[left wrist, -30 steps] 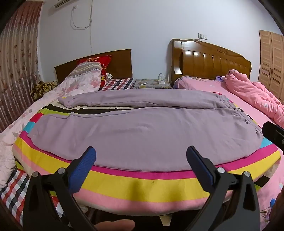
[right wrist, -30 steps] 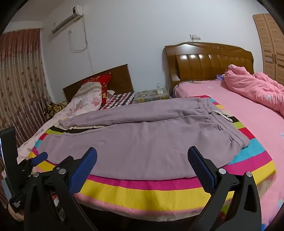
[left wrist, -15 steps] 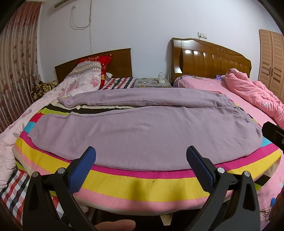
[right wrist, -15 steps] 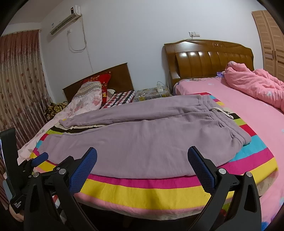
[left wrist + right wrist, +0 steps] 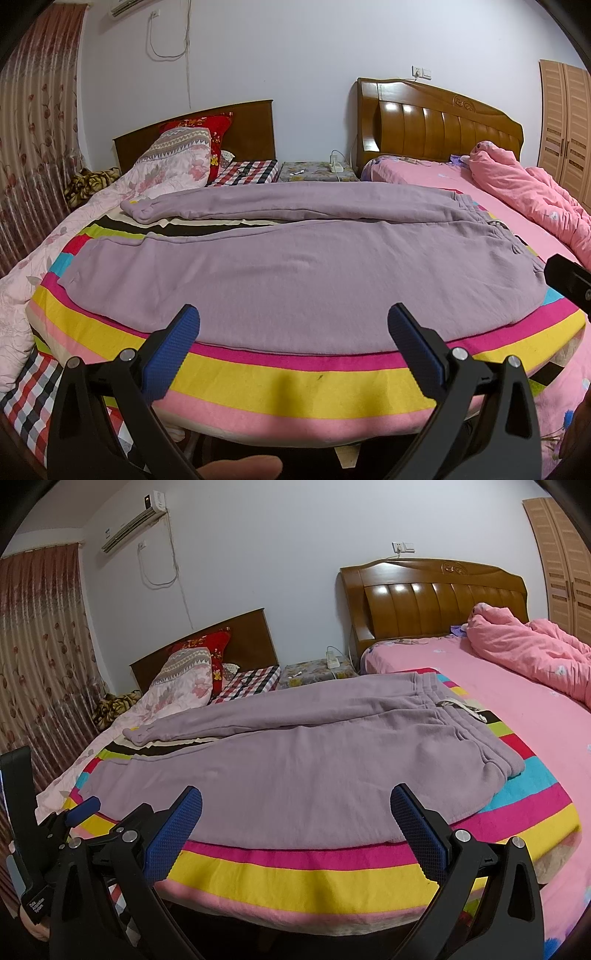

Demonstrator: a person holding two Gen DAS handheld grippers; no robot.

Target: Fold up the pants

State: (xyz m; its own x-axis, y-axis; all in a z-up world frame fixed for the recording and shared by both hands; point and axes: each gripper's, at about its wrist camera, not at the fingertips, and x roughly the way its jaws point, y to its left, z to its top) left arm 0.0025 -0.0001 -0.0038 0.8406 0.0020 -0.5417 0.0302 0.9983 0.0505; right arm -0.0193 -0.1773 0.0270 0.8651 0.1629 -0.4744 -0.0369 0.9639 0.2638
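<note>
Left gripper (image 5: 293, 334), right gripper (image 5: 295, 814) wide apart, empty, above pants (image 5: 295, 269).

The striped blanket (image 5: 288, 380), banded in pink, yellow, magenta and cyan, covers the near end of the bed (image 5: 535, 716) and hangs over its front edge. Directly on it lie the purple pants (image 5: 303, 273), spread flat, waistband toward 3 o'clock and cuffs toward 9 o'clock; the far leg angles away toward 10 o'clock. At 2 o'clock a crumpled pink quilt (image 5: 532, 653) rests on the pink sheet. At 10 o'clock a floral quilt (image 5: 173, 168) and a red pillow (image 5: 207, 125) sit, apparently on a second bed pushed alongside.
</note>
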